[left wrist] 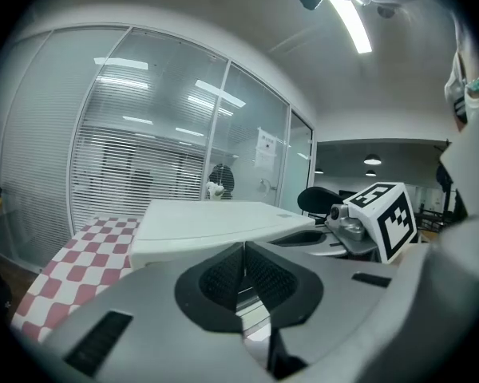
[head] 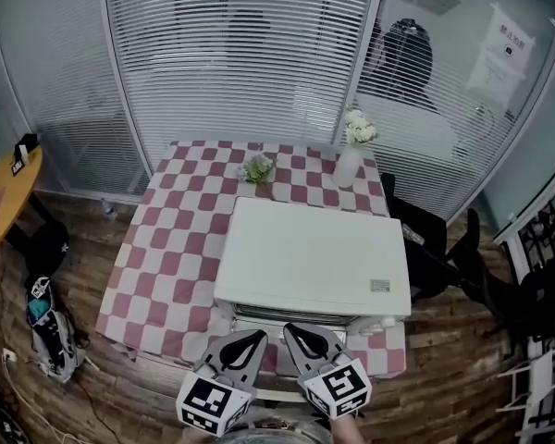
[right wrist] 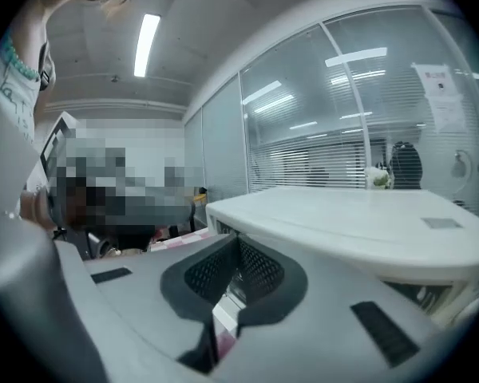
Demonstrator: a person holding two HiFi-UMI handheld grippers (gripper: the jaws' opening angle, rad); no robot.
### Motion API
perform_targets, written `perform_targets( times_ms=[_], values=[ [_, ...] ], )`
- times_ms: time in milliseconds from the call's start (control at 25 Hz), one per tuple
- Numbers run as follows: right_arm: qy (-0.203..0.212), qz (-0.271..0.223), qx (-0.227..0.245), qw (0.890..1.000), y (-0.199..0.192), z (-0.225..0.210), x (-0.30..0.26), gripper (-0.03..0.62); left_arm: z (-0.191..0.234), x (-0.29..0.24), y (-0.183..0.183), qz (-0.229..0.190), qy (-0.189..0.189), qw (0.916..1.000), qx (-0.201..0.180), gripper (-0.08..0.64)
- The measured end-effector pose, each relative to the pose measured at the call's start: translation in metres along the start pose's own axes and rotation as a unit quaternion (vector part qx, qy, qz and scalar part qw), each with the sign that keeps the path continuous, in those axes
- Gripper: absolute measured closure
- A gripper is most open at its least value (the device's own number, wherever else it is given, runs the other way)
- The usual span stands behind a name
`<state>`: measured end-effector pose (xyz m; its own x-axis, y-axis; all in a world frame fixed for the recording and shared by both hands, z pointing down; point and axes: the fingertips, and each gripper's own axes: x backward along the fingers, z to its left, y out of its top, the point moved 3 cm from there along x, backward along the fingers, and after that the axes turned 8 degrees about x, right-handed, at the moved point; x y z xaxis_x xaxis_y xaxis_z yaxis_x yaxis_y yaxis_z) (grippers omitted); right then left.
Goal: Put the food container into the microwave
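The white microwave (head: 314, 257) stands on the front half of a table with a red and white checked cloth (head: 166, 248). I look down on its top, and its front face is mostly hidden from me. It also fills the middle of the left gripper view as the microwave (left wrist: 207, 218) and the right side of the right gripper view as the microwave (right wrist: 367, 214). My left gripper (head: 243, 345) and right gripper (head: 301, 336) are side by side just before its front edge. Both are shut with nothing between the pads. No food container shows in any view.
A white vase of flowers (head: 351, 151) and a small green plant (head: 257, 167) sit at the table's far side. Glass walls with blinds (head: 240, 54) close the room behind. A black chair (head: 435, 248) is at the right; a bag (head: 51, 326) lies on the wooden floor at the left.
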<state>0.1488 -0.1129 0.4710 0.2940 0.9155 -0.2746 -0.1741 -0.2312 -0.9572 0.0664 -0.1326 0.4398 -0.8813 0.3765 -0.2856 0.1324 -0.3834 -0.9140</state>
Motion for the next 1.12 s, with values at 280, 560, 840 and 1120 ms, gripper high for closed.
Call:
perform_targets(
  times_ms=[280, 560, 840, 1120],
  values=[
    [0.002, -0.055, 0.043, 0.998, 0.058, -0.001, 0.016, 0.598, -0.022, -0.001, 0.040, -0.042, -0.015, 0.9980, -0.045, 0.543],
    [-0.005, -0.099, 0.063, 0.993, 0.095, -0.005, 0.028, 0.598, -0.031, 0.000, 0.068, -0.076, -0.014, 0.9954, -0.056, 0.543],
    [-0.005, -0.092, 0.072, 0.993, 0.096, -0.005, 0.032, 0.598, -0.033, 0.002, 0.067, -0.073, -0.009, 0.9953, -0.063, 0.543],
    [-0.005, -0.082, 0.070, 0.994, 0.091, -0.003, 0.033, 0.598, -0.033, 0.002, 0.065, -0.068, -0.008, 0.9956, -0.064, 0.543]
  ],
)
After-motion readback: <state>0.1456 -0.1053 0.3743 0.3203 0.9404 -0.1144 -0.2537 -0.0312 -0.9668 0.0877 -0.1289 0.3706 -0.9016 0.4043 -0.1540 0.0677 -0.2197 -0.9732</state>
